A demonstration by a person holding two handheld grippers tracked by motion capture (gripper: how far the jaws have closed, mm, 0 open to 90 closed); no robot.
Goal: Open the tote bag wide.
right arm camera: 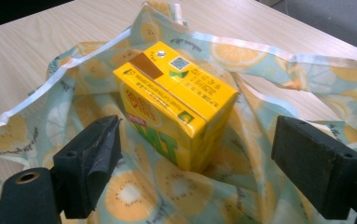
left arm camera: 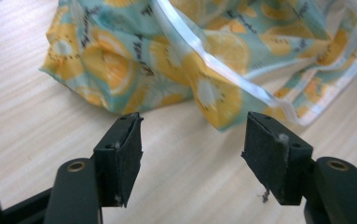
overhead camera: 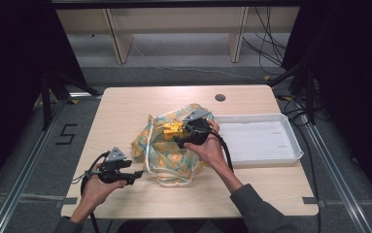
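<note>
A fabric bag (overhead camera: 166, 150) printed with lemon slices lies crumpled at the middle of the table, its mouth open upward. Inside it stands a yellow drink carton (right arm camera: 176, 105), tilted, also seen in the high view as the carton (overhead camera: 170, 128). My right gripper (right arm camera: 195, 161) is open, its jaws wide on either side of the carton without touching it; in the high view that gripper (overhead camera: 187, 132) hovers over the bag's mouth. My left gripper (left arm camera: 192, 149) is open just short of the bag's edge (left arm camera: 213, 93), low over the table; from above it (overhead camera: 134, 175) sits left of the bag.
A shallow white tray (overhead camera: 263, 141) lies right of the bag, close to the table's right edge. A round cable hole (overhead camera: 220, 97) is at the back of the table. Bare wood lies at the left and along the front edge.
</note>
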